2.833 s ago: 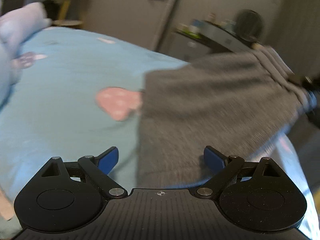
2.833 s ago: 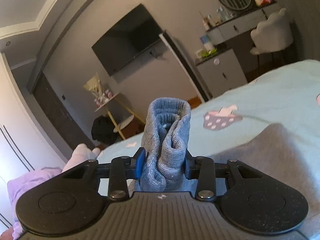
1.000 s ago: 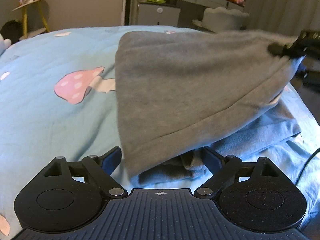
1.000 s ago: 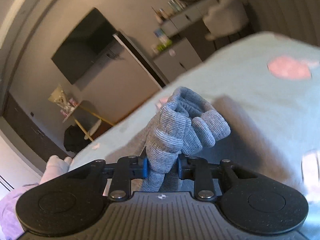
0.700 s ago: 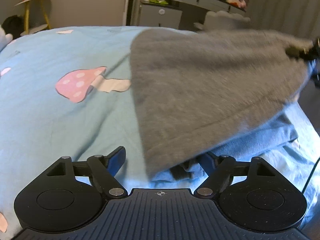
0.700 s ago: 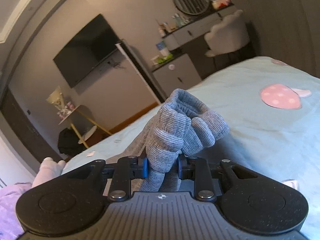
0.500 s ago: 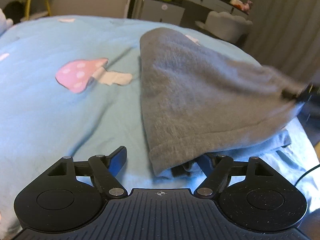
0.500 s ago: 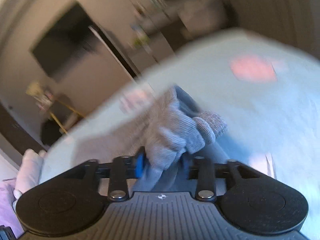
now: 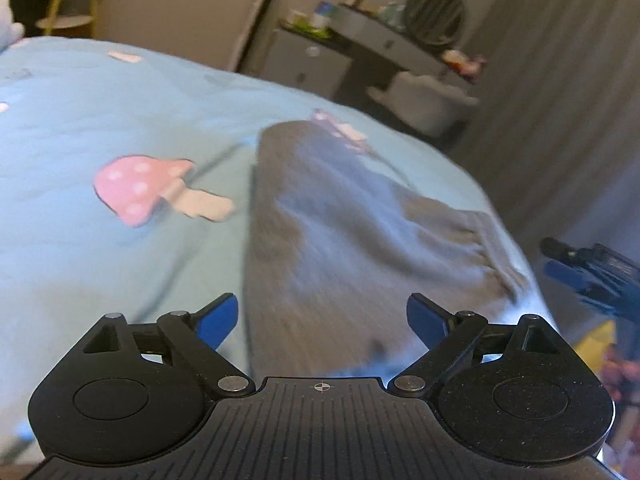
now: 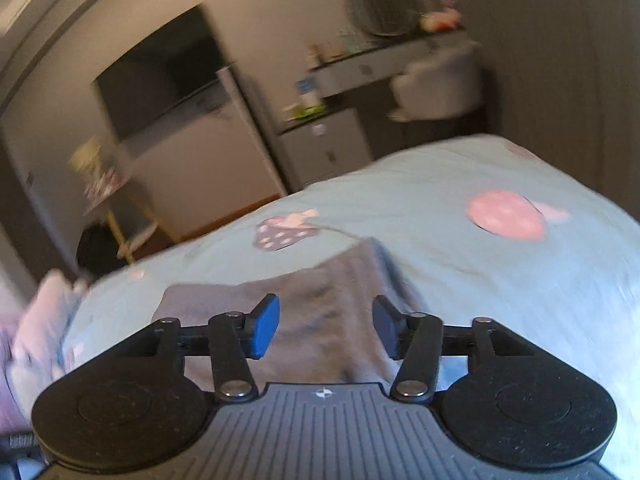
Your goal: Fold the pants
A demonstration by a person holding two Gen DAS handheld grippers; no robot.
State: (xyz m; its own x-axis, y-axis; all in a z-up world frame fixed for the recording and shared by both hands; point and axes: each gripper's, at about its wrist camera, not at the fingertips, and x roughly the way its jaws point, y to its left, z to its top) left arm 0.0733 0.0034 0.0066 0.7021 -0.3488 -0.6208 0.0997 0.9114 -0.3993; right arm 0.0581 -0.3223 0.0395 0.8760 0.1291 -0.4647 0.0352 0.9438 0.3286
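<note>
The grey knitted pants (image 9: 340,240) lie folded in a soft, blunt-cornered slab on the pale blue bedspread (image 9: 100,128), near the bed's right edge in the left wrist view. Their fabric looks fleecy and matte, and a gathered, ribbed band (image 9: 486,248) puckers along their right end. In the right wrist view the same pants (image 10: 320,292) spread as a flat grey patch just beyond the tool tips.

The left tool (image 9: 322,318), black plastic with blue pads, hangs over the near end of the pants; its jaws are opening, wide apart, with cloth showing below the gap but nothing pressed between the pads. The right tool (image 10: 326,326) has let go: its blue pads stand apart above the fabric, gripping nothing. It also shows at the right edge of the left wrist view (image 9: 576,268).

The bedspread is smooth cotton printed with a pink spotted mushroom (image 9: 140,188). Far off stand a grey dressing table (image 10: 360,68), a round mirror (image 9: 436,14) and a pale padded chair (image 10: 440,80), all blurred.
</note>
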